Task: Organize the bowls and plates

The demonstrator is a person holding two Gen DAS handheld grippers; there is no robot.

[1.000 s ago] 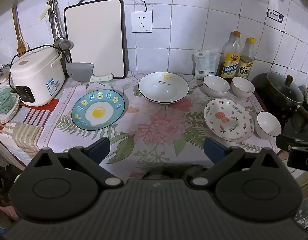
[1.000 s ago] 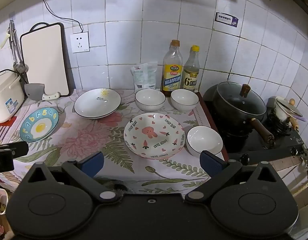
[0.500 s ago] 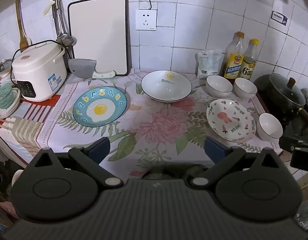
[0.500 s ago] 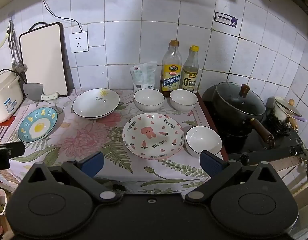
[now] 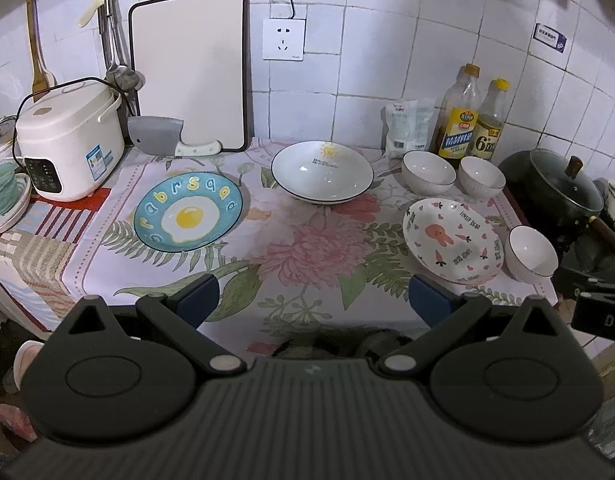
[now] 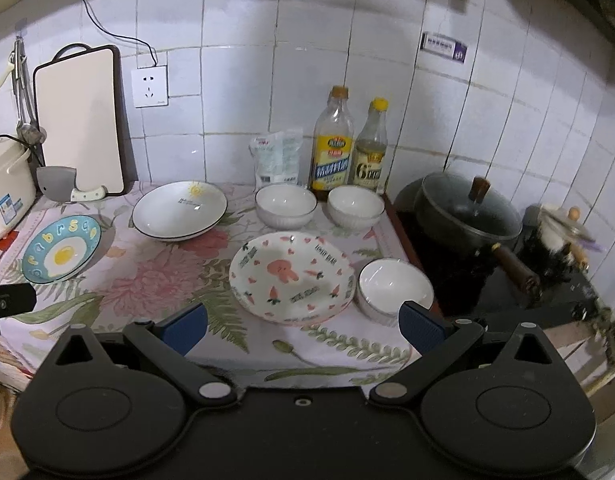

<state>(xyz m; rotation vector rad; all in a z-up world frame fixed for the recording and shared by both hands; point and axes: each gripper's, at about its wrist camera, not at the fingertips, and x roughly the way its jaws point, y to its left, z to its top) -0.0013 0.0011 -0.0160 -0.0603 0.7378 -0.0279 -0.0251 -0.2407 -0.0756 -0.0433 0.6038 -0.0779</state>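
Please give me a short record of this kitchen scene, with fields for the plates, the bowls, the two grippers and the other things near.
plates: blue egg plate at left; white sun plate at middle back; pink rabbit plate at right front
bowls: two small white bowls at the back by the bottles; one small white bowl beside the rabbit plate
stacked: nothing, each piece lies alone on the floral cloth
left gripper: open, empty, above the front edge
right gripper: open, empty
nearby: rice cooker, cutting board, black pot
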